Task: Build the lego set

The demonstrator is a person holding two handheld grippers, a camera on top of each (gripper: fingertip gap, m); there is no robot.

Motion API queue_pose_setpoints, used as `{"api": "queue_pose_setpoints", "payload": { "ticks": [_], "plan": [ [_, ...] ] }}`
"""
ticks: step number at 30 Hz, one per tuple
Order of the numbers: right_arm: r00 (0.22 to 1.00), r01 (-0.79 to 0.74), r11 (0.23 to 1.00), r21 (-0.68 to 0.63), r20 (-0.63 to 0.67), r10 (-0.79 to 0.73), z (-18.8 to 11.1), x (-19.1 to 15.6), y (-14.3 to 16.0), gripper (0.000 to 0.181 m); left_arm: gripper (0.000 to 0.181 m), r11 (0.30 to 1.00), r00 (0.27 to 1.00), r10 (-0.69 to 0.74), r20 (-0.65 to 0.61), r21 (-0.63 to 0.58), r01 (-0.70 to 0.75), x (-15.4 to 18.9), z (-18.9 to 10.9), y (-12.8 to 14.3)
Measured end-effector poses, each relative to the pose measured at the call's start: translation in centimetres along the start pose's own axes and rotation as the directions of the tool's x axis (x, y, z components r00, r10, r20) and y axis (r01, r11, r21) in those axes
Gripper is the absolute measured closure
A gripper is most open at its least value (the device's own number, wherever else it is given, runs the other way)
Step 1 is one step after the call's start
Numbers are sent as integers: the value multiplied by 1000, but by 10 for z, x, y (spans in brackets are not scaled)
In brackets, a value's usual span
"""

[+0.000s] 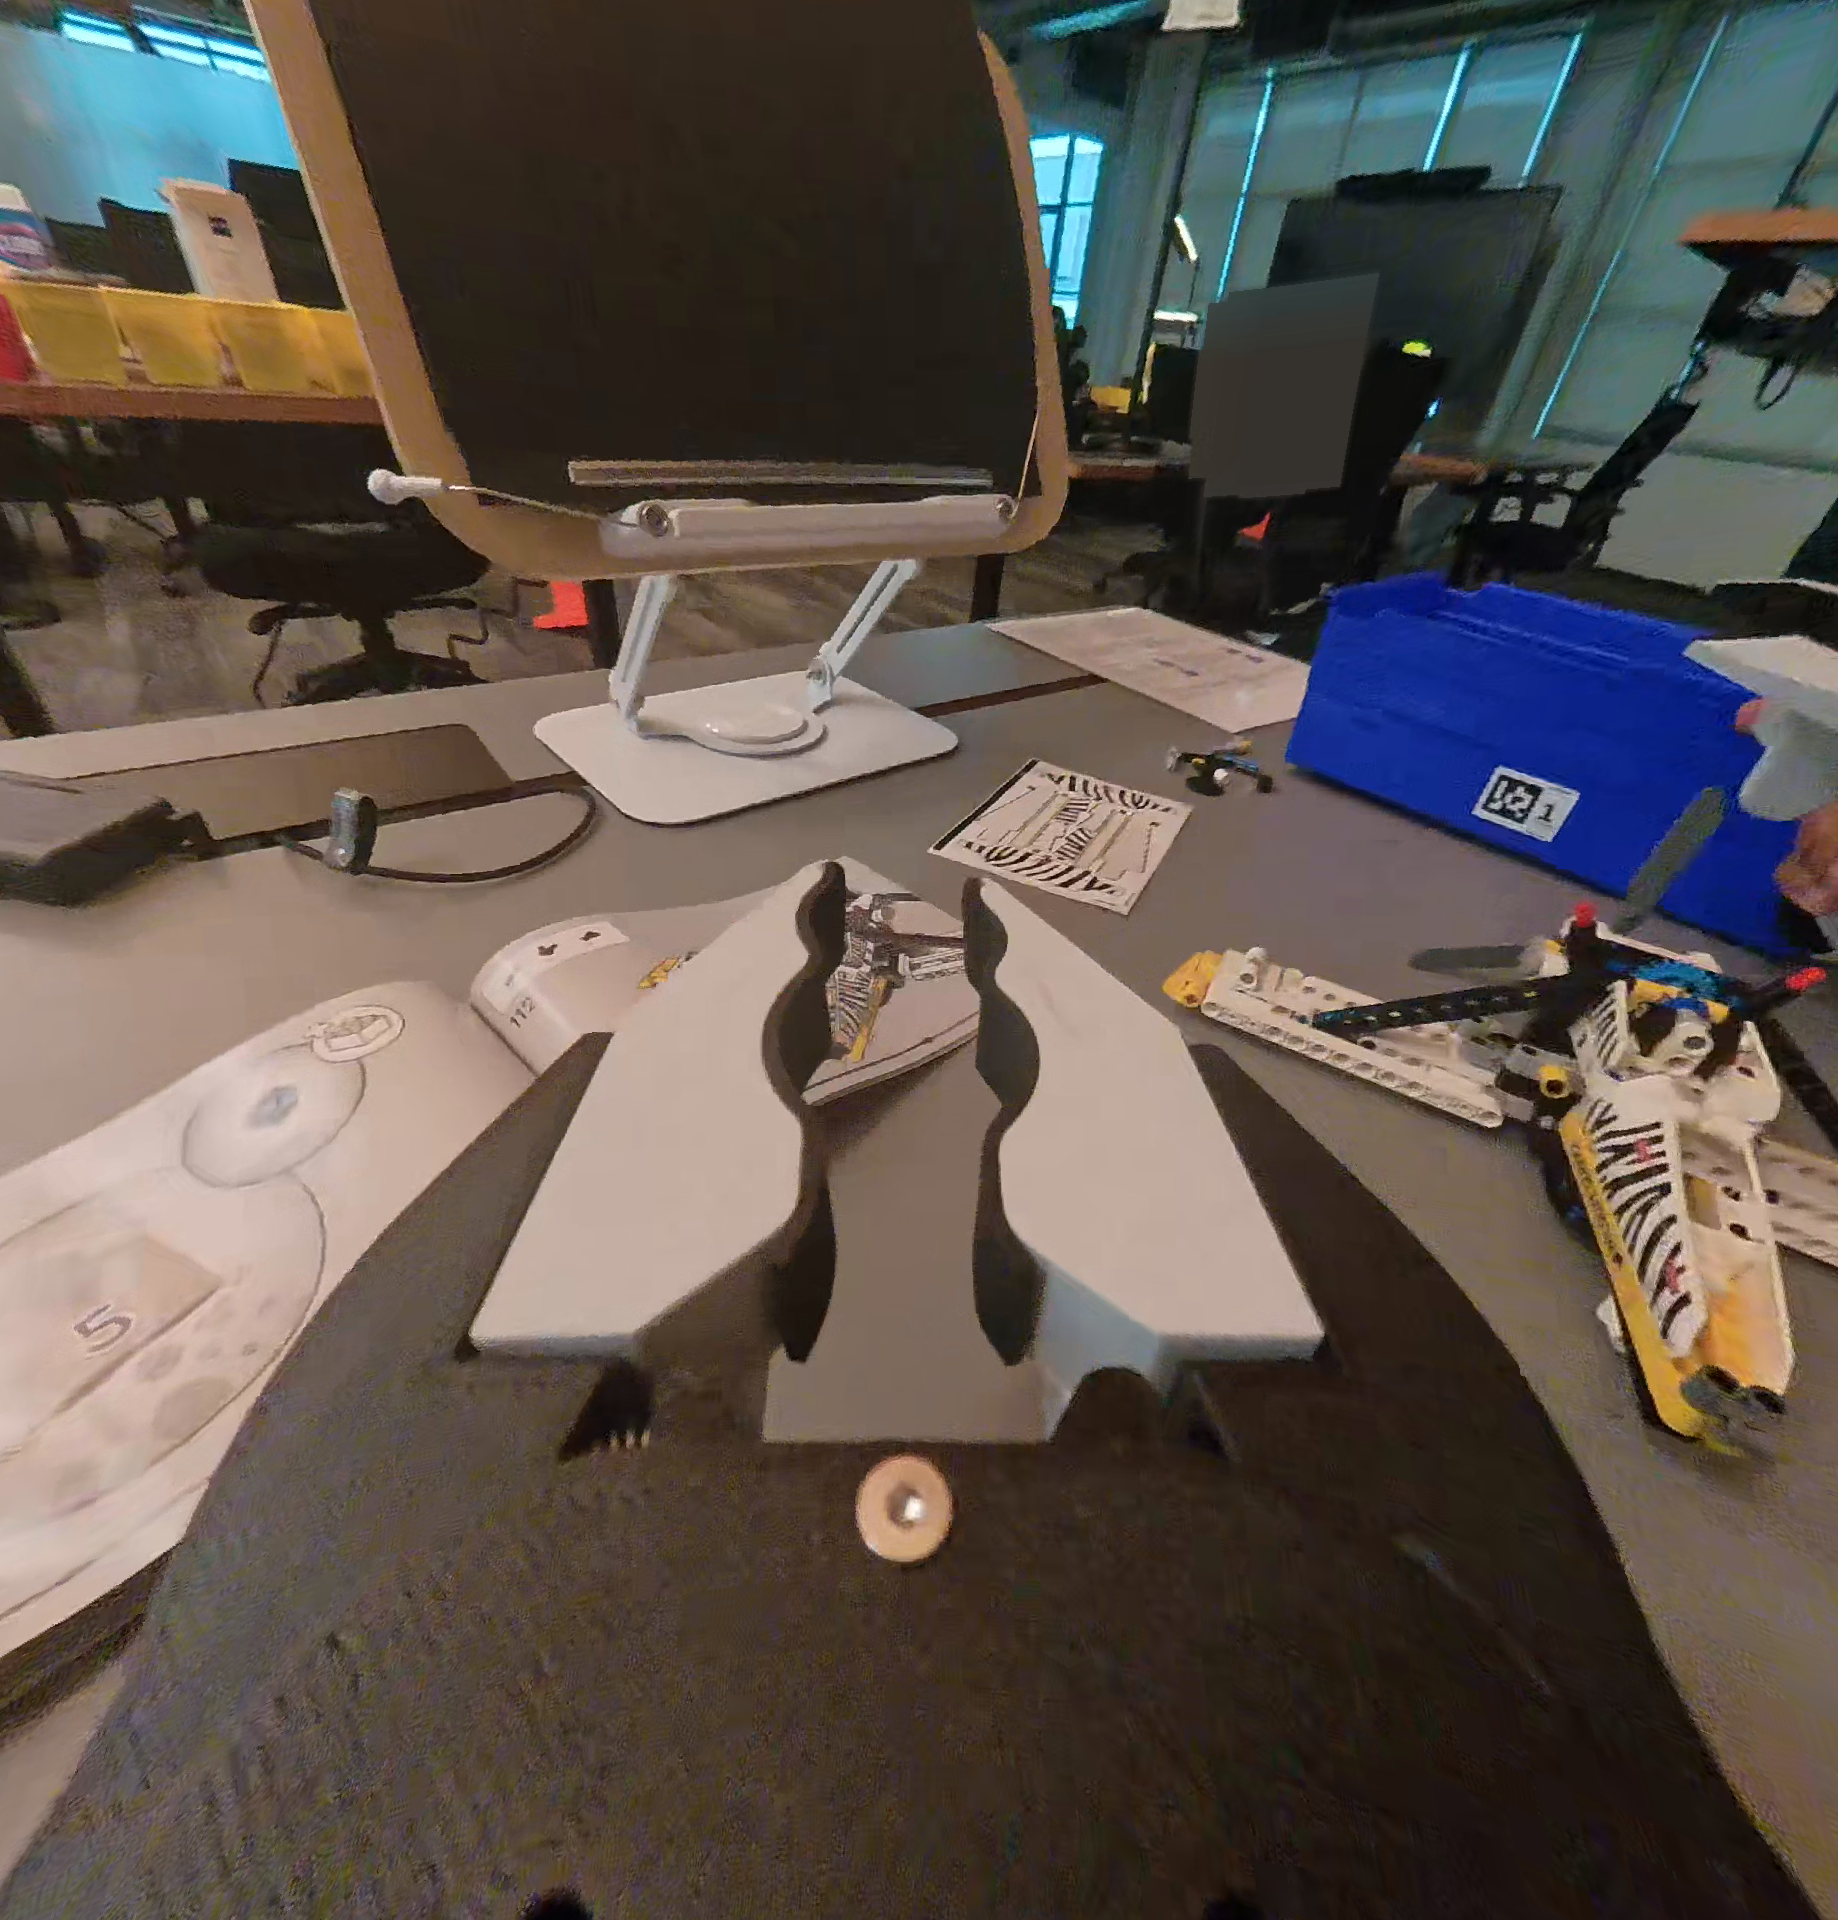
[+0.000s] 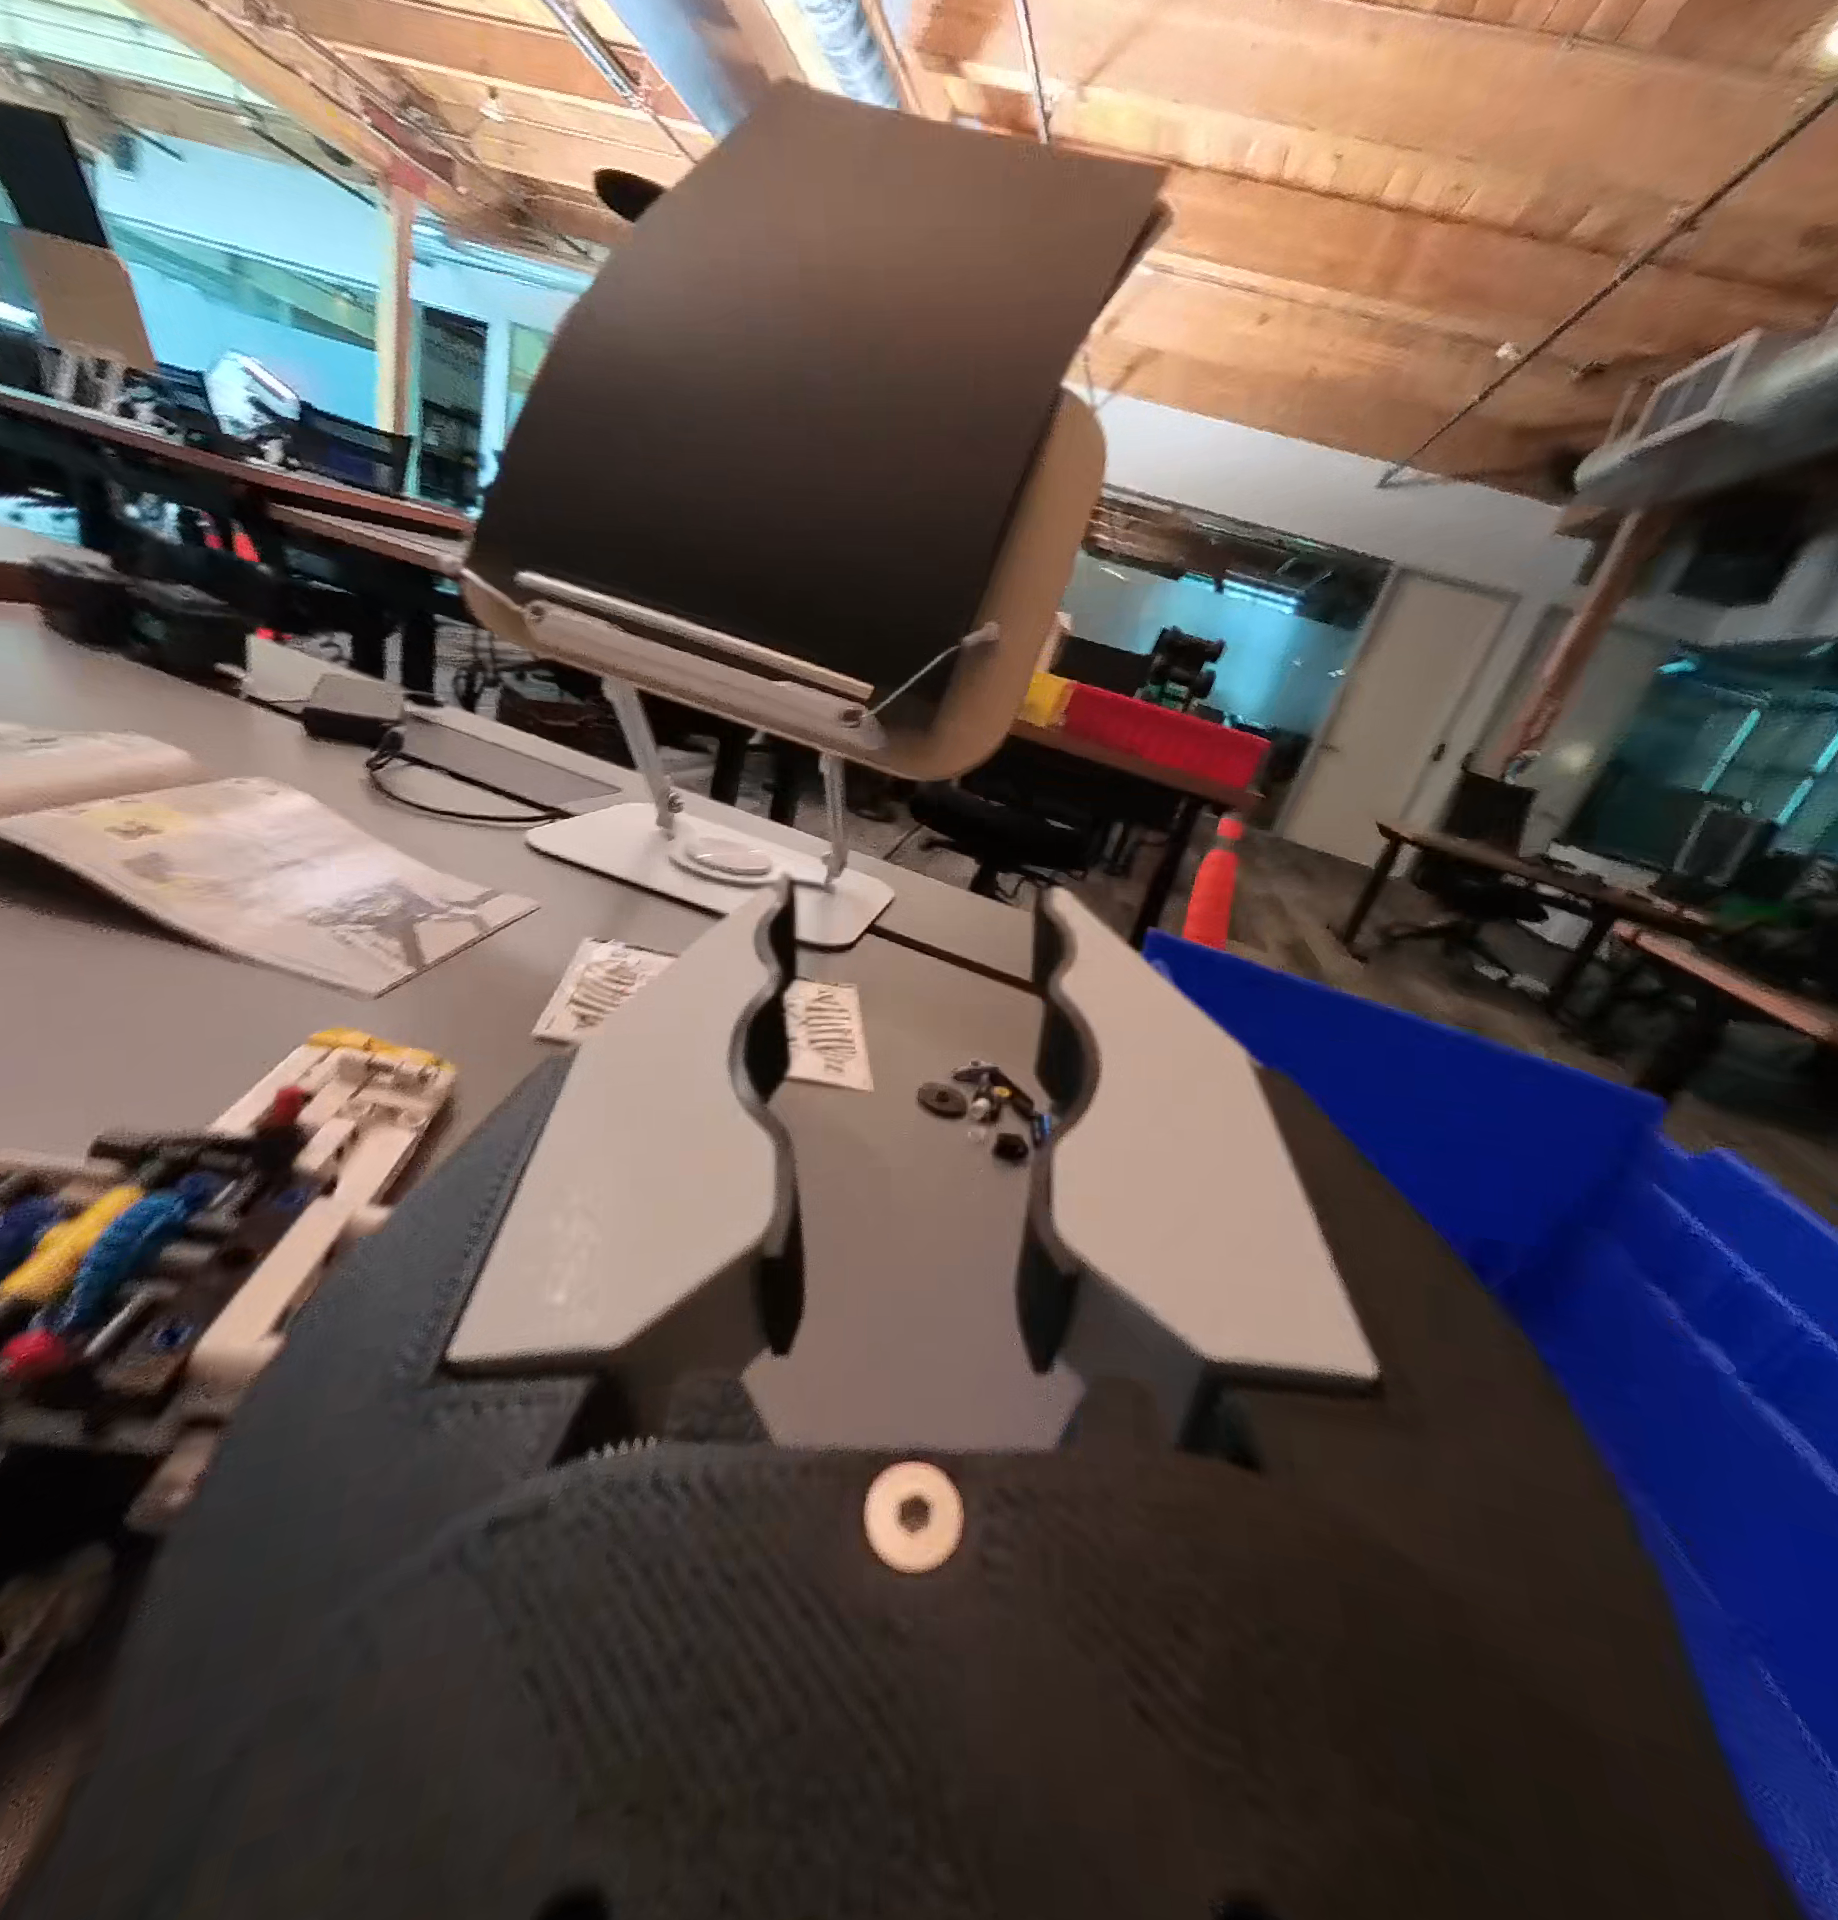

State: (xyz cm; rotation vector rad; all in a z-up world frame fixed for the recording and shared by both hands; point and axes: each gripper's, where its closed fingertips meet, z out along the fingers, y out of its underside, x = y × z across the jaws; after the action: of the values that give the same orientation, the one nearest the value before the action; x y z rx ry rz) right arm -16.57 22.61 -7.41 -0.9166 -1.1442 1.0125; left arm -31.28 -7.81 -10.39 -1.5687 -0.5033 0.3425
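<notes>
The left gripper (image 1: 899, 1049) hovers low over the grey bench (image 1: 1362, 1610), jaws spread and empty, aimed at the instruction booklet (image 1: 219, 1195). The zebra-striped lego plane (image 1: 1642, 1174) lies at the bench's right (long axis running near to far). The right gripper (image 2: 915, 1049), tilted and likewise spread, alone shows loose small parts (image 2: 982, 1107) beside the blue bin (image 2: 1621, 1299).

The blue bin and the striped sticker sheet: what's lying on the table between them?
A small cluster of loose lego pieces lies on the grey table between the sticker sheet and the blue bin. The left wrist view shows it best.
</notes>
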Motion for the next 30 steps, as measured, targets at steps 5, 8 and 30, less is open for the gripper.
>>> {"api": "queue_pose_setpoints", "payload": {
  "ticks": [5,8,30],
  "plan": [
    [989,141,961,239,18,-150,-34,-29,-42,175,159,992,998,-35,-43,123,40,5,-19,-3],
    [996,13,958,287,79,-37,-42,-40,-43,172,159,977,1000,-19,-12,212,21,-1,-26,-15],
    [990,40,992,115,131,-55,-33,-46,-7,167,158,978,995,-57,-78,195,71,7,-18,-9]
  ]
}}
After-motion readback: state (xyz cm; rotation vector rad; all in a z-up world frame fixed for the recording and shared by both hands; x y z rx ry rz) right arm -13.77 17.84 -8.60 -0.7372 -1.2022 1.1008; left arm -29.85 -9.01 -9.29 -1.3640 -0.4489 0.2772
